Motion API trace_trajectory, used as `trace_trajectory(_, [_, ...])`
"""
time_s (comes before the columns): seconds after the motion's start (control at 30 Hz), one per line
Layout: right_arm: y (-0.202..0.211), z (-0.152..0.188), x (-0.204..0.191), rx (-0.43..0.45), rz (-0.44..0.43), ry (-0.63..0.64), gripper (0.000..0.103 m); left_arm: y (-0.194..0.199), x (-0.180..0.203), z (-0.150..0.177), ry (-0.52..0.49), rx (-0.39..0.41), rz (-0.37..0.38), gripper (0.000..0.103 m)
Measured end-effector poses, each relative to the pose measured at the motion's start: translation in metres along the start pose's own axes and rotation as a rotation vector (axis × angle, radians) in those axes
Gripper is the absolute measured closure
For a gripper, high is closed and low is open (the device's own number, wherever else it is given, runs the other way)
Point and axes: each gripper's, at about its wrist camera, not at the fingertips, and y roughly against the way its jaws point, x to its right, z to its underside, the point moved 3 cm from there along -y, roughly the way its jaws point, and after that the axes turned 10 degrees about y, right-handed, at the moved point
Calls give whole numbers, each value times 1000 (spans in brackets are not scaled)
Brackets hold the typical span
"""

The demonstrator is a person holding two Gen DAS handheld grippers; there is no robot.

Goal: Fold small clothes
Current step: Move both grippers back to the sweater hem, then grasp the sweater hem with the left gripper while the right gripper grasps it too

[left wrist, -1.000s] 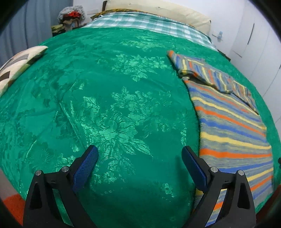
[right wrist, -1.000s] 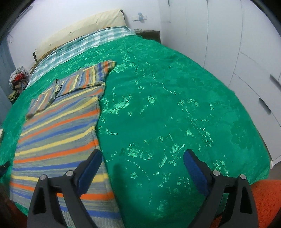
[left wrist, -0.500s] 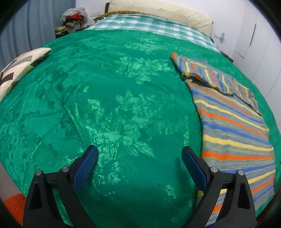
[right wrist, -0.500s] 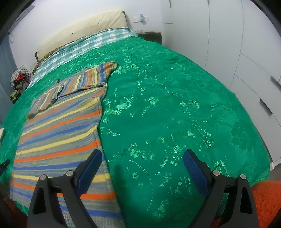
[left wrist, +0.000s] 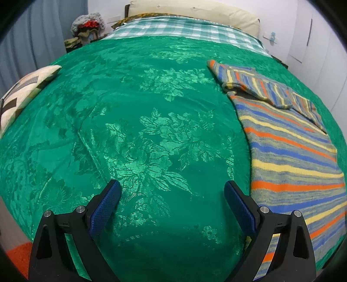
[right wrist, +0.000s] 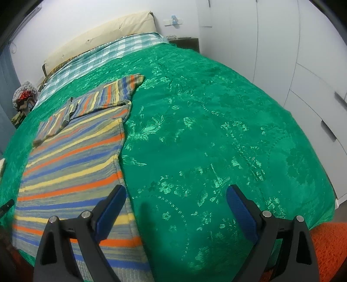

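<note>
A striped knit sweater (left wrist: 290, 151), grey with orange, blue and yellow bands, lies flat on the green bedspread (left wrist: 134, 121). Both sleeves are folded across its far end. It is at the right of the left wrist view and at the left of the right wrist view (right wrist: 71, 158). My left gripper (left wrist: 172, 201) is open and empty over bare bedspread, left of the sweater's side edge. My right gripper (right wrist: 175, 206) is open and empty, its left finger (right wrist: 110, 210) over the sweater's right edge near the hem.
A patterned cushion (left wrist: 19, 91) lies at the bed's left edge. A checked sheet (left wrist: 184, 30) and cream pillow (left wrist: 195, 8) are at the head. White wardrobe doors (right wrist: 292, 54) stand to the right. An orange rug (right wrist: 325, 249) is on the floor.
Both grippers have drifted slightly; the sweater sits a little farther right in the left view and the views have tilted slightly. Both grippers stay open. The sweater has not moved.
</note>
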Motion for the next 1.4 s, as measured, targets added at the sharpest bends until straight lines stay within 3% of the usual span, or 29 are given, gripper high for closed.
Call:
trace_trajectory(0.37, [-1,0,0,-6,0,6,10,-1,0,1,-7,-12,-13,6])
trace_trajectory(0.47, [0,-1,1,-13,-16,3,10,6,0,2,4,-48,22,7])
trace_trajectory(0.53, [8,-7,4,-19,-75,-6,10,20,3,5,28,-94,151,7])
trace_trajectory(0.63, [24,-14,9,-64,-270,-40,10,33,16,21,6,-213,313,8])
trace_trajectory(0.7, [26,-11,3,-140,-372,-12,10,35,26,39,-46,-283,344,21])
trace_trajectory(0.77, [24,1,-9,-256,-453,60,12,35,37,57,-113,-331,333,25])
trace_trajectory(0.87, [16,18,-20,-332,-459,147,18,40,54,69,-234,-328,276,32])
trace_trajectory(0.97, [-4,31,-28,-427,-467,171,40,40,65,77,-283,-362,241,50])
trace_trajectory(1.03, [-12,37,-39,-465,-502,207,70,41,70,80,-315,-372,219,74])
trace_trajectory(1.07, [-14,39,-43,-473,-499,232,87,41,72,80,-320,-383,214,96])
trace_trajectory(1.1, [-16,39,-46,-486,-487,251,97,40,71,79,-303,-395,216,96])
trace_trajectory(1.17, [-15,34,-44,-489,-503,233,97,41,65,71,-244,-420,253,97])
trace_trajectory(1.27, [1,7,-29,-403,-581,116,97,48,47,41,-50,-447,398,97])
trace_trajectory(1.33, [6,-20,-20,-319,-621,43,97,52,42,7,48,-409,491,97])
trace_trajectory(1.4, [1,-50,-15,-233,-629,9,97,48,43,-24,96,-374,534,98])
